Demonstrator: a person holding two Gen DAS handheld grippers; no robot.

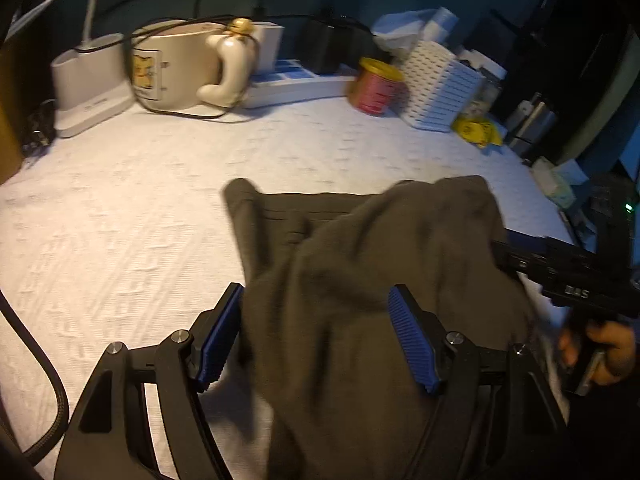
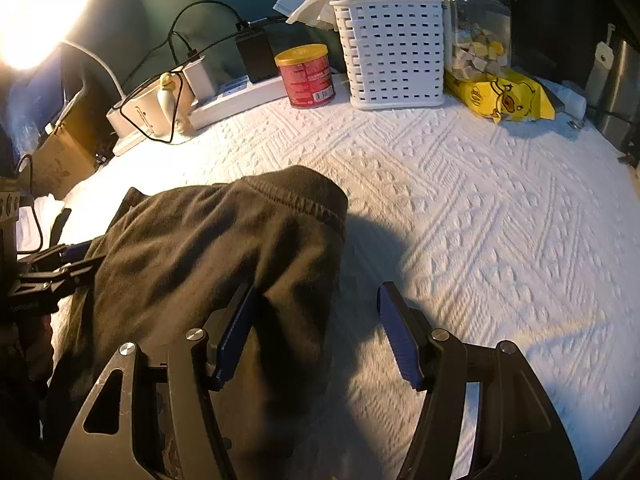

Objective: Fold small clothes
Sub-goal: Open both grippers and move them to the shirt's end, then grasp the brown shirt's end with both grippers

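With the jaws of both the left gripper (image 1: pixel 316 336) and right gripper (image 2: pixel 316 336) apart, flatten the dark garment (image 2: pixel 224 248) evenly toward 12 o'clock on the table (image 2: pixel 480 220).

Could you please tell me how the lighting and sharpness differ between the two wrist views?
Left wrist view: dim, bluish, motion-blurred, especially the dark garment. Right wrist view: sharper, with lamp glare top left and the garment's shadow falling on the white cloth.

White textured bedspread (image 2: pixel 480 220), dark garment (image 2: pixel 208 248) at seven o'clock, red can (image 2: pixel 306 76), white basket (image 2: pixel 394 50), yellow packet (image 2: pixel 504 96) toward twelve
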